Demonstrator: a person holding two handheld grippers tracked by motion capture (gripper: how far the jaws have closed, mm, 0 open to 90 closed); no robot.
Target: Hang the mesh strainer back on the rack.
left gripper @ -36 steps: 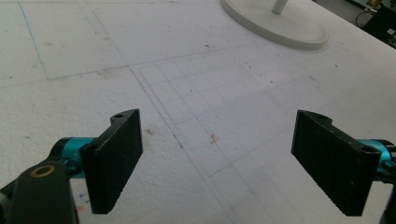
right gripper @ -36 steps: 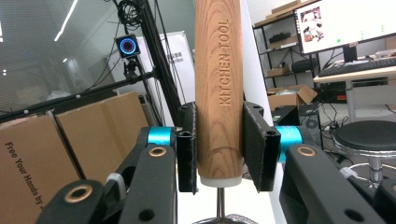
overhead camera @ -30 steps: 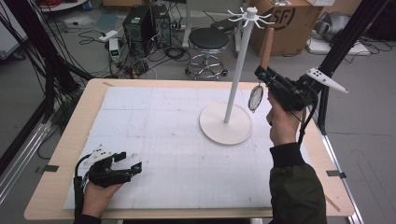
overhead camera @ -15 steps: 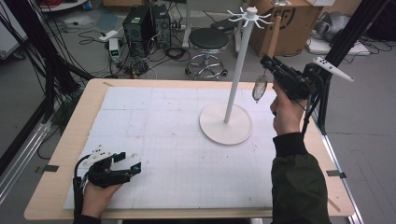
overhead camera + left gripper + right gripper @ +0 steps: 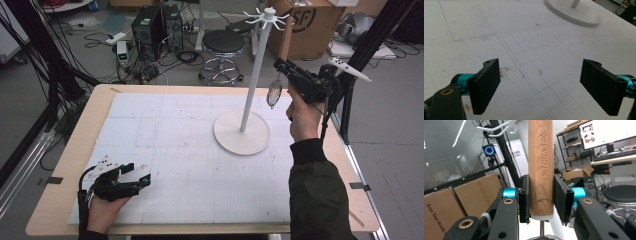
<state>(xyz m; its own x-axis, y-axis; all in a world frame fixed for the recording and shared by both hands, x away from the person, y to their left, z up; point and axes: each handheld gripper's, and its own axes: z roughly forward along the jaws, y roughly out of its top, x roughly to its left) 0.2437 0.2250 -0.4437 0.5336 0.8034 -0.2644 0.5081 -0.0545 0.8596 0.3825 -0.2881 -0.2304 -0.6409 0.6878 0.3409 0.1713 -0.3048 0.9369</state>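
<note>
Currently: right gripper (image 5: pixel 541 200) clamped on wooden-handled strainer (image 5: pixel 541 165), raised beside white hook stand (image 5: pixel 248 85); left gripper (image 5: pixel 541 87) spread wide, nothing between, low over bench (image 5: pixel 165 130)

A light wooden table (image 5: pixel 60 200) fills the middle of the high view, nearly covered by a white gridded foam mat (image 5: pixel 175 135). A white stand with a round base (image 5: pixel 242 132) stands on the mat right of centre, its thin pole rising toward the top.
</note>
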